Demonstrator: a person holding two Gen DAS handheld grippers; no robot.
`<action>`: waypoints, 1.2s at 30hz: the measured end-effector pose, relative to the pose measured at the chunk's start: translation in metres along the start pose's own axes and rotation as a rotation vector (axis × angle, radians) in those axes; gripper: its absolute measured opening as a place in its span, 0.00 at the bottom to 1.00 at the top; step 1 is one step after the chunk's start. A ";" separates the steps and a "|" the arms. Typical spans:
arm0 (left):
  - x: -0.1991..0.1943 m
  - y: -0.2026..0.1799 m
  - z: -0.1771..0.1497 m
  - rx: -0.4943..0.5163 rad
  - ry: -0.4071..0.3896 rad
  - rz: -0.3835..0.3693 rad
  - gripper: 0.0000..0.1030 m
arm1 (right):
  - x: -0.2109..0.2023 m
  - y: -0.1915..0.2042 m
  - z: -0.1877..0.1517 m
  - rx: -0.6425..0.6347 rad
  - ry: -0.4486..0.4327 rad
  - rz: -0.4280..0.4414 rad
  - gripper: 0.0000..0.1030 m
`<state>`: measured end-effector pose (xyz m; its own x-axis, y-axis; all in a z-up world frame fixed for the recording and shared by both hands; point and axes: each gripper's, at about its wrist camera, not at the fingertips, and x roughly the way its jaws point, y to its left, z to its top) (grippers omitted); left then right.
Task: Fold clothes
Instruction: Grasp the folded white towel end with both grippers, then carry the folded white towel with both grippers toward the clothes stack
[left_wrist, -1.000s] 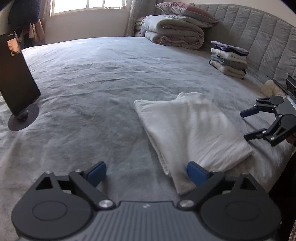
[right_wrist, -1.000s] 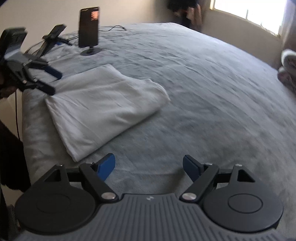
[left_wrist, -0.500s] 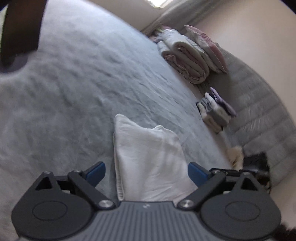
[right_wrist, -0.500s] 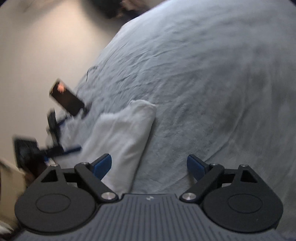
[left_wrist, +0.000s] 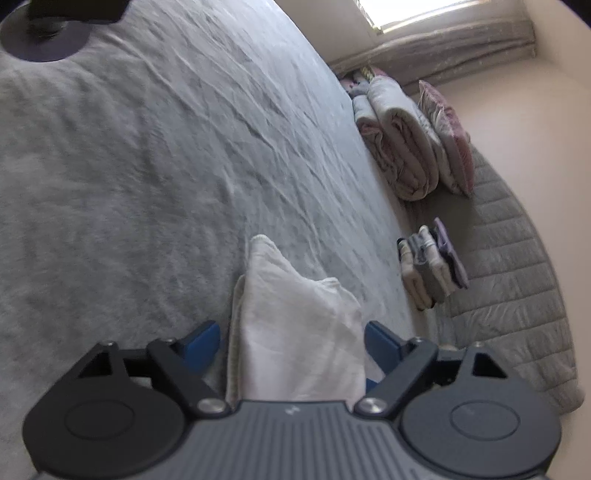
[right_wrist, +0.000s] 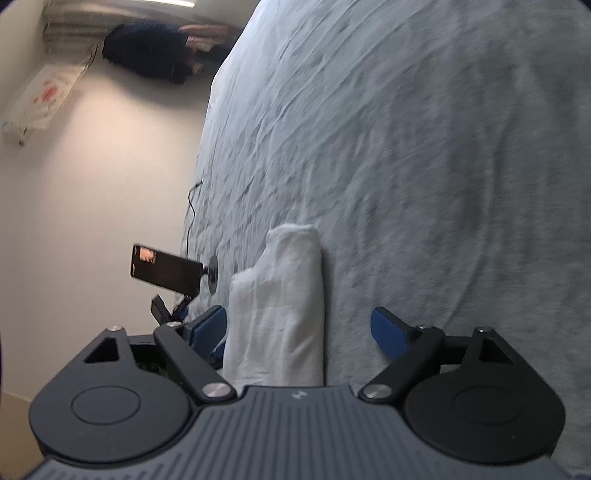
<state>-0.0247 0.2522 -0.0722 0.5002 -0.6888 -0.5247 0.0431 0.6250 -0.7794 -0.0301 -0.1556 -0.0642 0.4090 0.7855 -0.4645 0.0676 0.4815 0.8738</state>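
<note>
A folded white garment (left_wrist: 295, 332) lies on the grey bed (left_wrist: 147, 166), and both views look along it from opposite ends with the cameras rolled well to one side. The left tongs (left_wrist: 291, 338) stand wide open, their blue fingertips (left_wrist: 201, 341) on either side of the near end of the garment; whether they touch the cloth cannot be told. The right tongs (right_wrist: 301, 328) are open as well, straddling the other end of the garment (right_wrist: 280, 306), with one blue pad just beside its edge and the other set apart over bare bedding. In the left view a stack of folded clothes (left_wrist: 430, 269) sits against the quilted headboard (left_wrist: 517, 277), well apart from the garment, and rolled blankets with a pink pillow (left_wrist: 406, 140) lie further along near the curtain. In the right view a phone on a round stand (right_wrist: 166, 271) sits on the bed near its edge, with a thin cable (right_wrist: 192, 210) trailing beyond it.
</note>
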 end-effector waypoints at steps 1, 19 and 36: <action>0.003 0.000 0.001 0.003 0.001 0.001 0.81 | 0.004 0.003 0.000 -0.012 0.005 -0.005 0.85; 0.011 -0.003 0.005 0.128 -0.048 0.114 0.29 | 0.060 0.033 -0.013 -0.326 -0.156 -0.178 0.27; 0.003 -0.007 0.008 0.200 -0.004 0.155 0.41 | 0.050 0.037 -0.018 -0.408 -0.096 -0.186 0.43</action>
<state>-0.0168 0.2488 -0.0661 0.5175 -0.5776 -0.6313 0.1351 0.7837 -0.6063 -0.0236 -0.0921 -0.0578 0.5074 0.6407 -0.5762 -0.2083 0.7400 0.6395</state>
